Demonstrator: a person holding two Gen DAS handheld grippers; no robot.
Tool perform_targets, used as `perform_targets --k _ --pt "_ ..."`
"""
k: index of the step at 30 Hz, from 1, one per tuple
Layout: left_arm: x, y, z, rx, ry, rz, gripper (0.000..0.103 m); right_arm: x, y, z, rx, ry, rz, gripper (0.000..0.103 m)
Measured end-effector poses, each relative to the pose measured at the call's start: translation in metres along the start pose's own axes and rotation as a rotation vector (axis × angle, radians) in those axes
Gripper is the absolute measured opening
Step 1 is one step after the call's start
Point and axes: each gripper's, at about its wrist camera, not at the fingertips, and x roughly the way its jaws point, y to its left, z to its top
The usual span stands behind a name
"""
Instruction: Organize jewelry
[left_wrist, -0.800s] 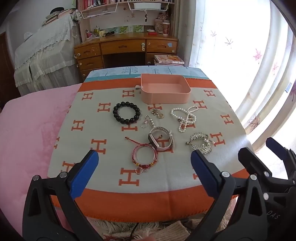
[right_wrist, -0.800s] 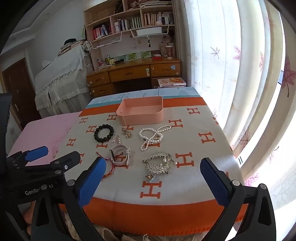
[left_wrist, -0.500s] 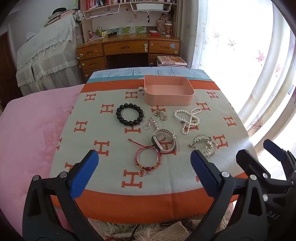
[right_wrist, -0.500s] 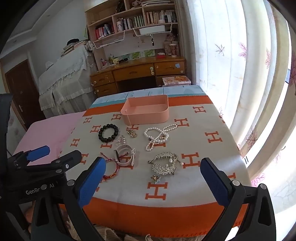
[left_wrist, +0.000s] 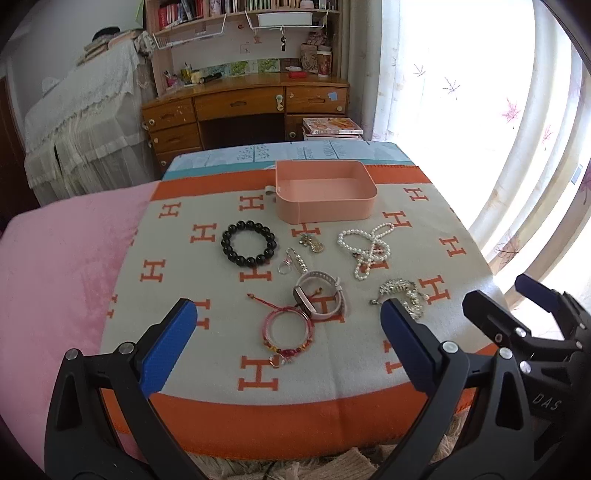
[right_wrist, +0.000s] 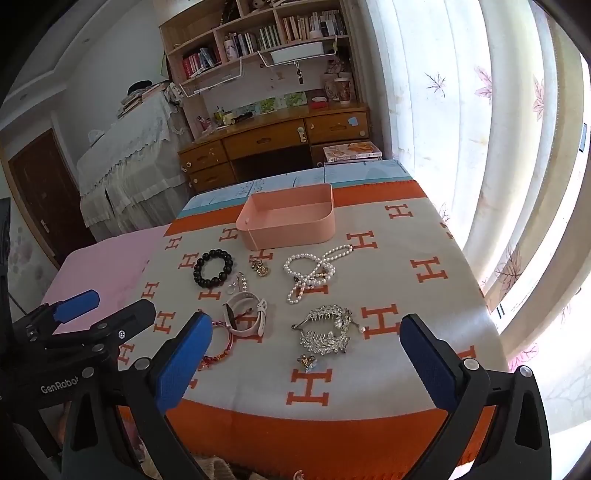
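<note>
Jewelry lies on an orange and grey H-pattern blanket (left_wrist: 177, 280). A pink tray (left_wrist: 325, 195) stands empty at the far side. In front of it lie a black bead bracelet (left_wrist: 248, 248), a pearl necklace (left_wrist: 365, 248), a small gold charm (left_wrist: 312, 243), a white watch (left_wrist: 319, 295), a red string bracelet (left_wrist: 288, 334) and a silver hair clip (right_wrist: 327, 328). My left gripper (left_wrist: 288, 332) is open and empty above the near edge. My right gripper (right_wrist: 306, 347) is open and empty, to the right of the left one.
A pink cover (left_wrist: 55, 266) lies left of the blanket. A wooden desk (left_wrist: 243, 107) with shelves stands behind the bed. Curtains (right_wrist: 480, 147) hang on the right. A small brooch (right_wrist: 308, 361) lies near the hair clip.
Both grippers have risen and tilted a little, so the jewelry sits lower in each view. Nothing on the blanket has moved.
</note>
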Motion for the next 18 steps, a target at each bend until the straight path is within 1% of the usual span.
perform_targets --k 2,4,10,12,15,18 --pt "0.001 -0.003 0.001 0.018 -0.009 0.029 0.099 0.005 0.0 0.005 0.003 0.024 0.003 0.103" --pt "0.001 -0.002 0.002 0.014 -0.009 0.052 0.099 0.009 0.001 0.009 0.01 0.044 0.036 0.103" --pt "-0.003 0.01 0.007 -0.047 -0.038 0.08 0.099 0.002 0.017 0.02 -0.05 0.012 0.01 0.103" --pt "-0.011 0.005 -0.002 -0.054 -0.036 0.086 0.099 -0.003 0.017 0.016 -0.046 0.001 0.016 0.103" --pt "-0.007 0.007 -0.006 -0.072 -0.013 0.078 0.098 -0.003 0.016 0.009 -0.023 -0.008 0.025 0.103" --pt "-0.006 0.007 -0.01 -0.081 -0.013 0.064 0.098 -0.006 0.017 0.004 -0.025 -0.021 0.016 0.103"
